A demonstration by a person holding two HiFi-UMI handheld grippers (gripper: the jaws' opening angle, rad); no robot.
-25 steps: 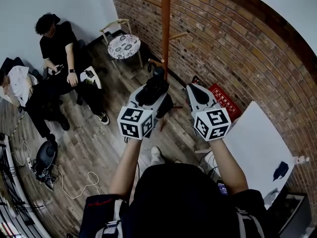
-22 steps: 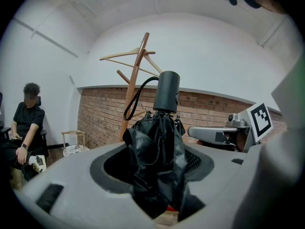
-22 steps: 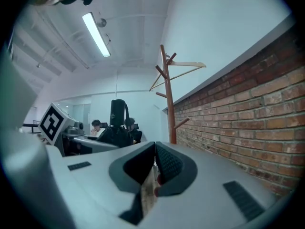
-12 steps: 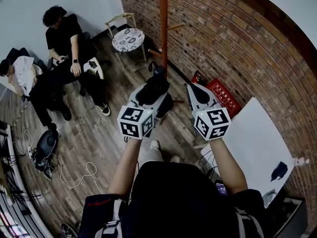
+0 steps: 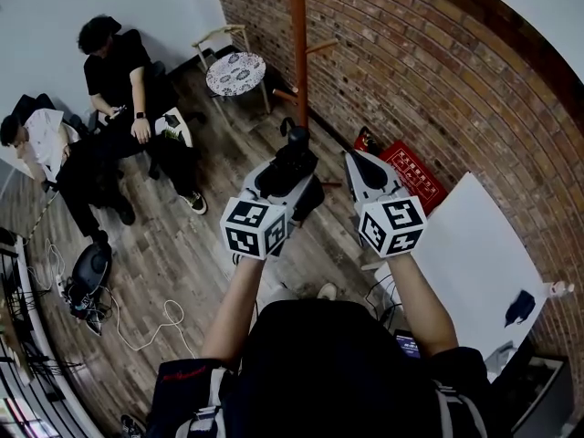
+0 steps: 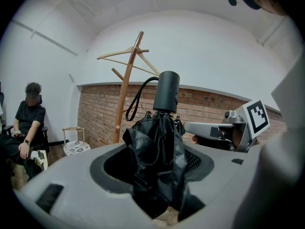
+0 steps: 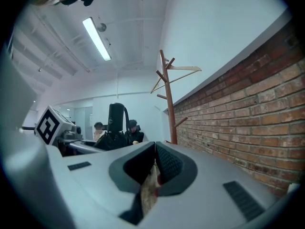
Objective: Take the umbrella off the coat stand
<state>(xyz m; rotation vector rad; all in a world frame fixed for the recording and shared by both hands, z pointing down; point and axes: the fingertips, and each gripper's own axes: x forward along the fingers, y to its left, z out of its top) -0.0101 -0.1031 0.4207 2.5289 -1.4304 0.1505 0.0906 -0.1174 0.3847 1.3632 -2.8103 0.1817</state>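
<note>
A folded black umbrella (image 5: 285, 173) stands upright between the jaws of my left gripper (image 5: 290, 160), which is shut on its bunched canopy (image 6: 159, 147). The cylindrical handle (image 6: 167, 92) and its wrist strap stick up above the jaws. The umbrella hangs free of the wooden coat stand (image 5: 298, 44), which rises by the brick wall beyond it (image 6: 125, 89). My right gripper (image 5: 352, 161) is level beside the left one. Its pads meet at the tip with nothing between them (image 7: 153, 149). In the right gripper view the coat stand (image 7: 168, 99) is ahead on the right.
Two people sit at the left, one in black (image 5: 119, 71) and one in white (image 5: 36, 149). A stool with a patterned seat (image 5: 229, 73) stands near the stand's foot. A red box (image 5: 408, 176) and a white board (image 5: 470, 263) lie by the brick wall (image 5: 438, 89). Cables (image 5: 137, 336) trail across the floor.
Both grippers, with the umbrella still held in the left one, have drawn slightly back from the coat stand. The jaws have not changed.
</note>
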